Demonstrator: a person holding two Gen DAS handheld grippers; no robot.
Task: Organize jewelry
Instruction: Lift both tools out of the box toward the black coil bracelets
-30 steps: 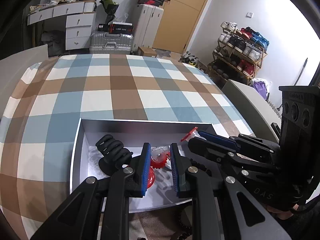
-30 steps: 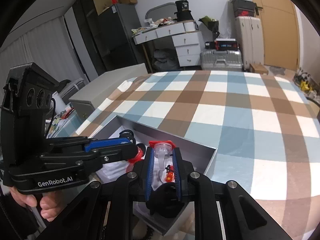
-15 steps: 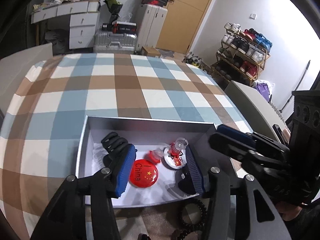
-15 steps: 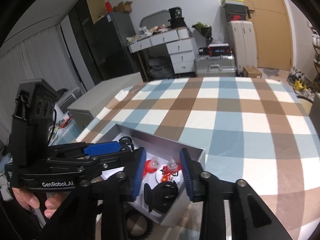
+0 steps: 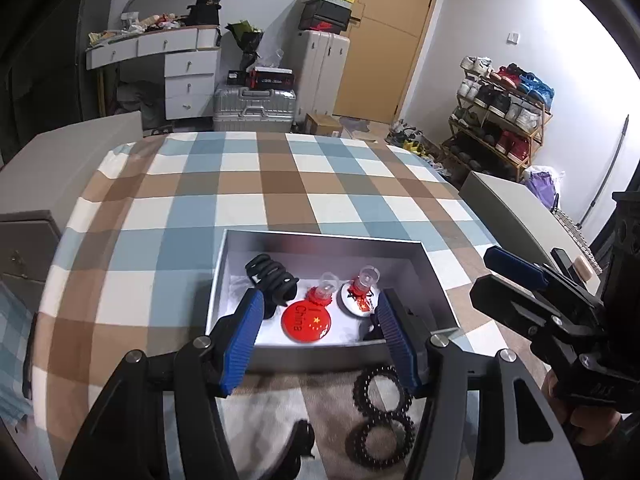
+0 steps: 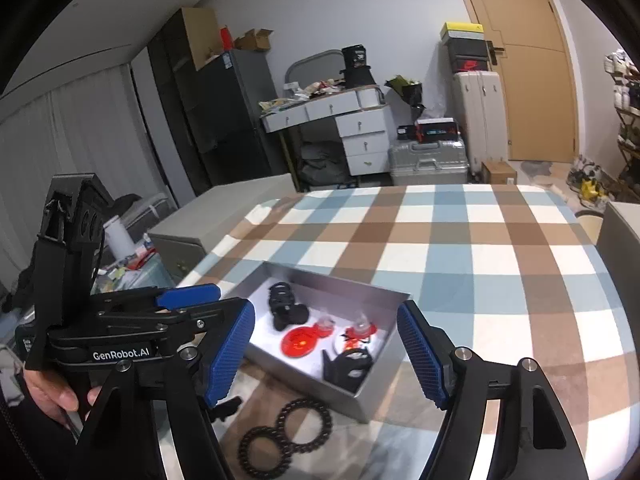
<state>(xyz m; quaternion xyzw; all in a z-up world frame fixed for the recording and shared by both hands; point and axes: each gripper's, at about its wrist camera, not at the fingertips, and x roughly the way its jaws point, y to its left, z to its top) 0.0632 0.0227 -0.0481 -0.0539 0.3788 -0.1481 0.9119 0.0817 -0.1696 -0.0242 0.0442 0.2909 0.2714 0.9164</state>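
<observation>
A grey open box point(image 5: 320, 237) point(image 6: 336, 281) lies on the checked cloth. It holds a black hair claw point(image 5: 272, 276) point(image 6: 284, 304), a red "China" badge point(image 5: 306, 322) point(image 6: 298, 342), a white badge point(image 5: 360, 302) point(image 6: 354, 338) and a black clip point(image 6: 348, 368). Black coil hair ties point(image 5: 380, 412) point(image 6: 288, 436) rest on the cloth before the box. My left gripper point(image 5: 318, 298) point(image 6: 230, 298) hangs above the box's near edge, jaws opening, nothing between them. At the box's right my right gripper point(image 6: 326, 312) point(image 5: 480, 278) hangs, jaws opening and empty.
Another black clip point(image 5: 300, 440) lies on the cloth near the hair ties. The checked cloth point(image 5: 280, 184) stretches far beyond the box. A grey cabinet point(image 6: 224, 216) stands at the table's left and a grey chair back point(image 5: 508, 208) at its right.
Both grippers opened and drew back and up from the box. The red badge and the clear-capped white badge that sat between their pads now lie in the box.
</observation>
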